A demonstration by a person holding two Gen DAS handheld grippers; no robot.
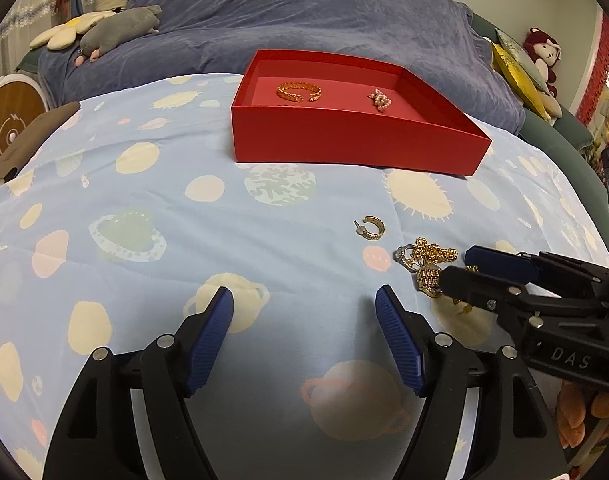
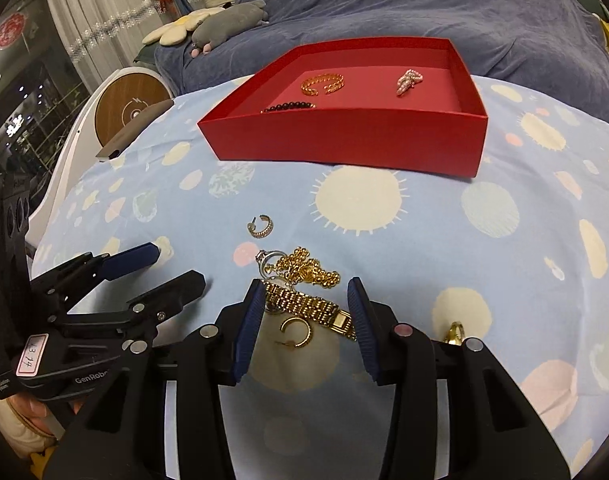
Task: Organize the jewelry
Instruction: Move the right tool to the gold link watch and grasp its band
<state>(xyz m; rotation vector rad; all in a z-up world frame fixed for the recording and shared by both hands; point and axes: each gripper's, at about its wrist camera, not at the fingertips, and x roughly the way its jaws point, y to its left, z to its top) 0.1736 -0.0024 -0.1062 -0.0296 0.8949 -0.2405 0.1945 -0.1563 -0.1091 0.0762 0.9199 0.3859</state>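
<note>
My right gripper (image 2: 306, 312) brackets the gold bracelet (image 2: 310, 307), jaws wide.
Left gripper (image 1: 304, 334) is wide and empty, left of the pile. Only the right wrist view shows the black bead strand (image 2: 289, 107) inside the far red box (image 2: 344, 140).

My left wrist camera sits low behind its open blue-padded left gripper (image 1: 304, 300), facing the shallow red cardboard box (image 1: 344, 144) ahead, with the black right gripper (image 1: 460, 266) entering at right. My right wrist camera looks the same way, closer over the tangled gold jewelry pile (image 2: 304, 280). Both views share box, pile and patterned blue bedsheet (image 2: 424, 240).
</note>
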